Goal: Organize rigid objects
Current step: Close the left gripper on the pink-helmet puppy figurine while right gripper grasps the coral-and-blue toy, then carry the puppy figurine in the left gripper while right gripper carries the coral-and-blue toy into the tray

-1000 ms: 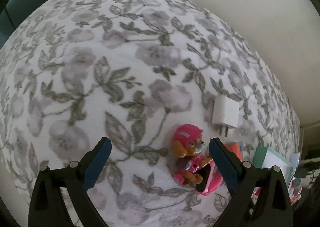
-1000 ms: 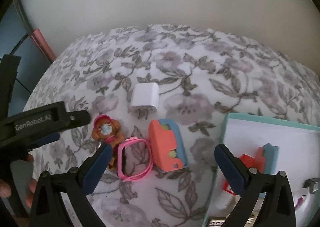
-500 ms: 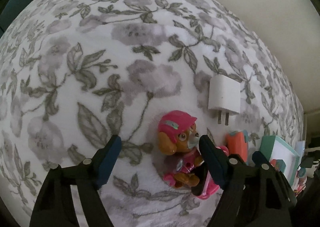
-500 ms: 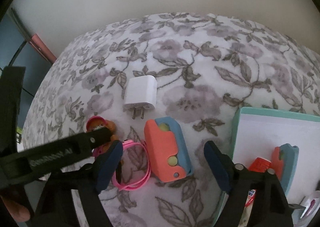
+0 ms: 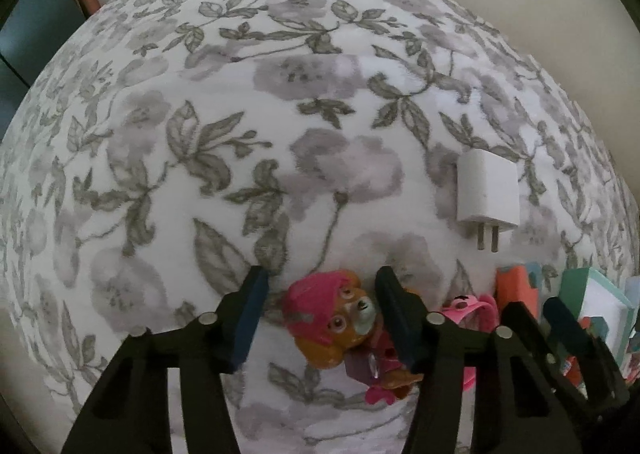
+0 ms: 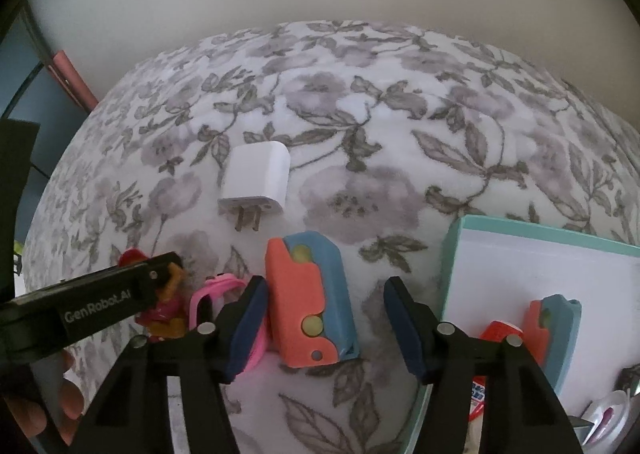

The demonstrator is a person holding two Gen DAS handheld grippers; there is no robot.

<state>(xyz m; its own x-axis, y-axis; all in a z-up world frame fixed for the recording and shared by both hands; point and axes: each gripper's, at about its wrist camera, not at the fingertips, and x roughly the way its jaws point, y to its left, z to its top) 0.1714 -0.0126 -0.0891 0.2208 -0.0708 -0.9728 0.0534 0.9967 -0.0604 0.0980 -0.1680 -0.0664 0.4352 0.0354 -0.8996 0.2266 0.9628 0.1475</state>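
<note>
A floral blanket (image 6: 400, 126) covers the surface, which looks like a bed rather than a worktop, though the fisheye bends it too much to be sure. At its right edge sits a teal-rimmed tray (image 6: 452, 254) already holding a few small things, among them an orange-and-blue piece. On the blanket lie a white charger plug (image 6: 258, 178), its prongs pointing toward the person, then an orange-and-blue toy block (image 6: 308, 302), a pink watch (image 6: 224, 286) and a little puppy figure (image 5: 332, 326).

The right claw (image 6: 322, 328) points steeply down over the block. Its jaws are closing with the block between them, nearer the left pad, not yet pinched. The block's long axis runs away from the person, along the line the claw points, so the pads meet its long flat sides.

The left claw (image 5: 318, 314) is closing too, the puppy's head between its jaws; the right pad is at the snout, the left pad apart from the cap. Each hand has its own target directly beneath, and the tray lies on the right hand's side.
</note>
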